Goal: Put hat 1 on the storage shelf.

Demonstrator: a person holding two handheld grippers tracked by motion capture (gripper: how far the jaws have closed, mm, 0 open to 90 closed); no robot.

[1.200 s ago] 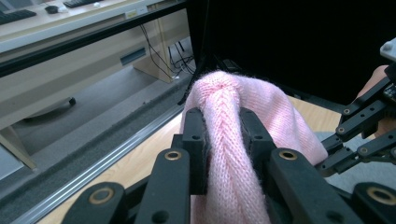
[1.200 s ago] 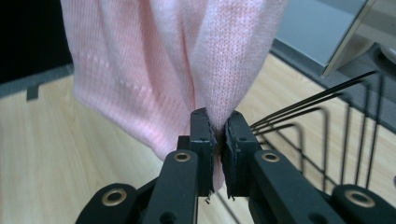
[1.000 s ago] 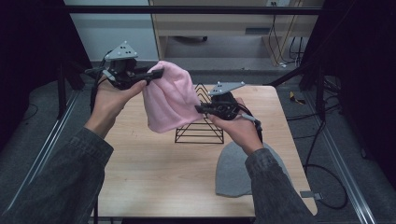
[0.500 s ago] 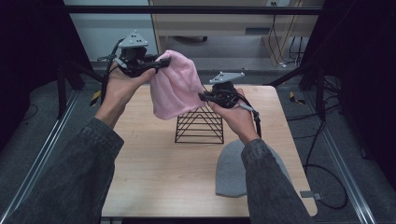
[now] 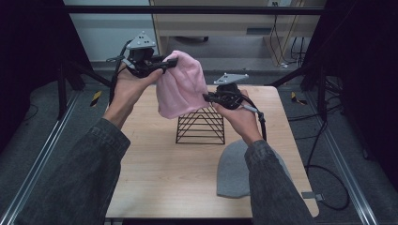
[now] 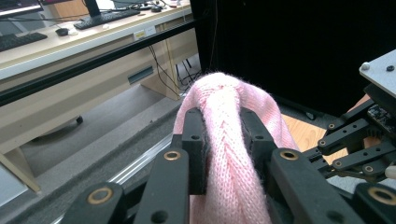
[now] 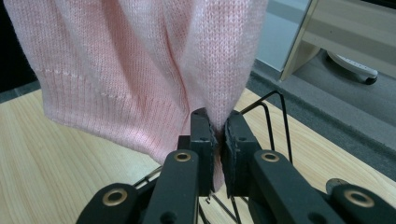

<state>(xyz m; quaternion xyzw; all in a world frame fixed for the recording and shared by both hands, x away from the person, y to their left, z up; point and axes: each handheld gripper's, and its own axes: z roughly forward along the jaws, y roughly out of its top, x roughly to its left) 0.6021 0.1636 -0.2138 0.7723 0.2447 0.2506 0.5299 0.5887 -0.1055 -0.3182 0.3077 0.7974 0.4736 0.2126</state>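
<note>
Holding pink knit beanie [image 5: 180, 89] aloft above black wire rack [image 5: 201, 125]: left gripper [image 5: 166, 64] pinching crown fold, right gripper [image 5: 210, 97] nipping hem. Risking thin hem slipping free, or knit snagging on wire.

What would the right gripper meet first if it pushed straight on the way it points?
More of the pink beanie it already pinches; the right gripper points into that cloth. Beyond it, depth is unclear.
</note>
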